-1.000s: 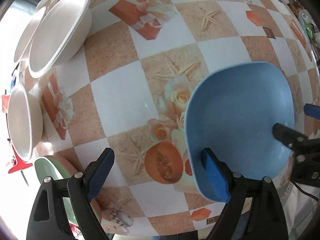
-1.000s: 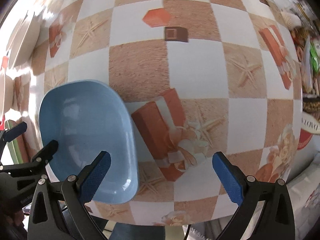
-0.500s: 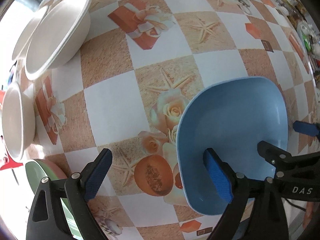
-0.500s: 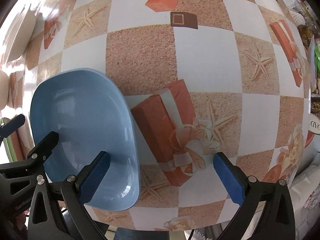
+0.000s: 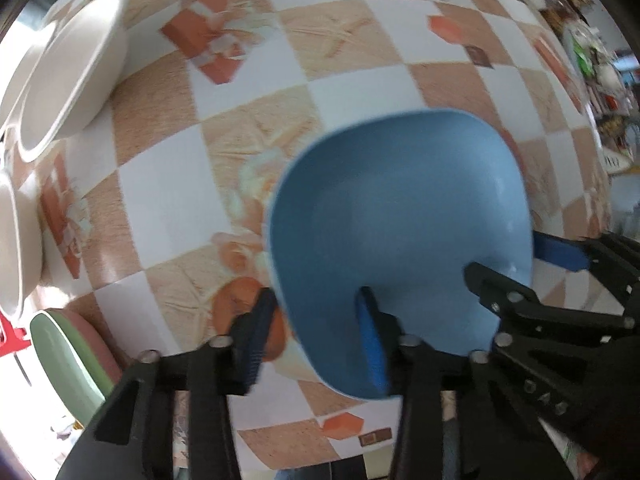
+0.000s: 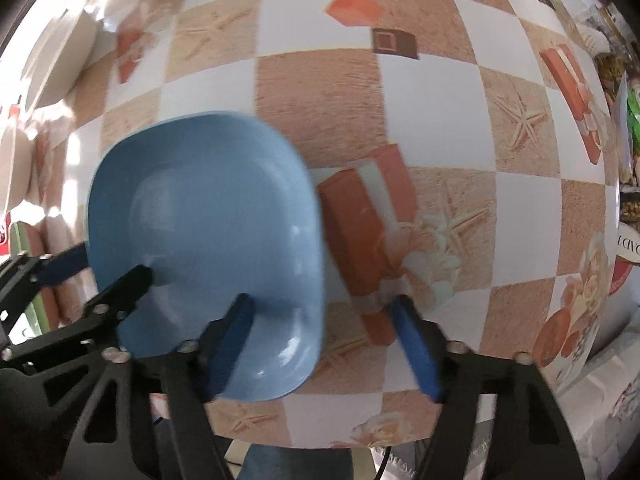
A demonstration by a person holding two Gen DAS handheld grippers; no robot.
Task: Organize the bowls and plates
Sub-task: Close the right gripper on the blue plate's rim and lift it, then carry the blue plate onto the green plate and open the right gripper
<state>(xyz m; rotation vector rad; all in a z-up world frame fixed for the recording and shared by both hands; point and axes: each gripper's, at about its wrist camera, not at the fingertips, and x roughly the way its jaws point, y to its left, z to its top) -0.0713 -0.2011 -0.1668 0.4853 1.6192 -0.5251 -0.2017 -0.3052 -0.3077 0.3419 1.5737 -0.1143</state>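
Bright daylight floods in from the left of both wrist views, washing the white bowls (image 5: 68, 80) and the left edge to near-white glare. Motion blur softens the checked tablecloth (image 5: 168, 200), the blue dish (image 6: 208, 240) and the gripper pads. Soft highlights glint on the dish's inner wall, and patches of sun fall on the cloth at left. Fisheye distortion bulges the squares, with dark vignetting in the corners.

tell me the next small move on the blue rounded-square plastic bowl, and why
Probably finish closing the right gripper on the blue bowl: its jaws, like those of the left gripper, have just been closing astride the rim, but its outer pad stands clear.
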